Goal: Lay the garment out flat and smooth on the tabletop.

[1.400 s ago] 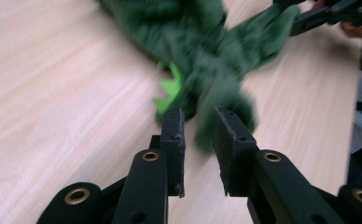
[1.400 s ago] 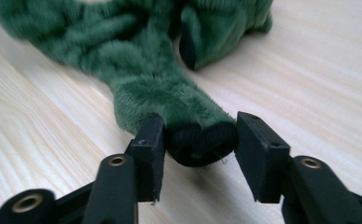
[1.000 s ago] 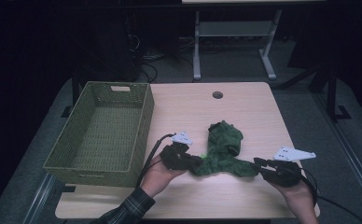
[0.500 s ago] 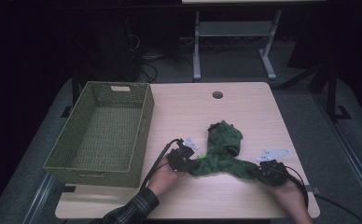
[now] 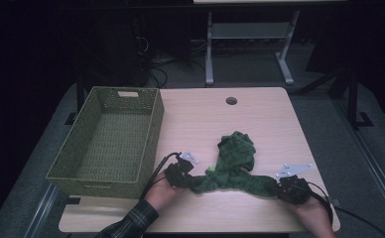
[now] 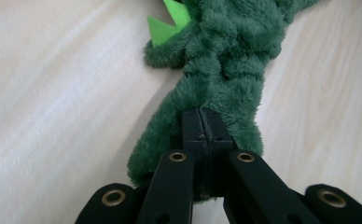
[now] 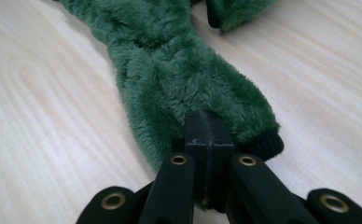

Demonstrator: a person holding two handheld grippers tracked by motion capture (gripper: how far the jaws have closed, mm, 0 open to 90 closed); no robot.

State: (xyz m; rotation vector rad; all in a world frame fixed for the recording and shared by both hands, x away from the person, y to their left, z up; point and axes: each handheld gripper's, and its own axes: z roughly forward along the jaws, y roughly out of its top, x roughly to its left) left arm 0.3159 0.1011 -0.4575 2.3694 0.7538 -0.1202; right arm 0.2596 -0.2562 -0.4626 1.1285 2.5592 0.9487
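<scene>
Dark surroundings close in on our pale wooden table (image 5: pixel 260 124), and most of what stands behind it is lost in shadow: we can make out a white metal frame (image 5: pixel 250 37) on the floor and some cables, little more. At the far left of the table sits a green woven basket (image 5: pixel 108 139); its near wall hides the table edge under it.

Next comes our left gripper (image 5: pixel 179 174), low on the table just right of the basket's near corner. Our hand covers most of its body from above, and the sleeve is cut off by the bottom of the high view. In the left gripper view its jaws are clenched together on one end of the green plush garment (image 6: pixel 226 70), pinching the fur so that the pads themselves are buried in it. A small bright green tab (image 6: pixel 170 21) sticks out of the plush farther along; we cannot tell what it is.

The garment lies on the near middle of the table, bunched into a heap toward the far side with two limbs stretching toward us, so its true shape is hard to read.

At the right, our right gripper (image 5: pixel 292 188) holds the other limb; its jaws are likewise clamped shut on the plush near a dark cuff (image 7: pixel 268 144). The hand behind it runs off the frame.
</scene>
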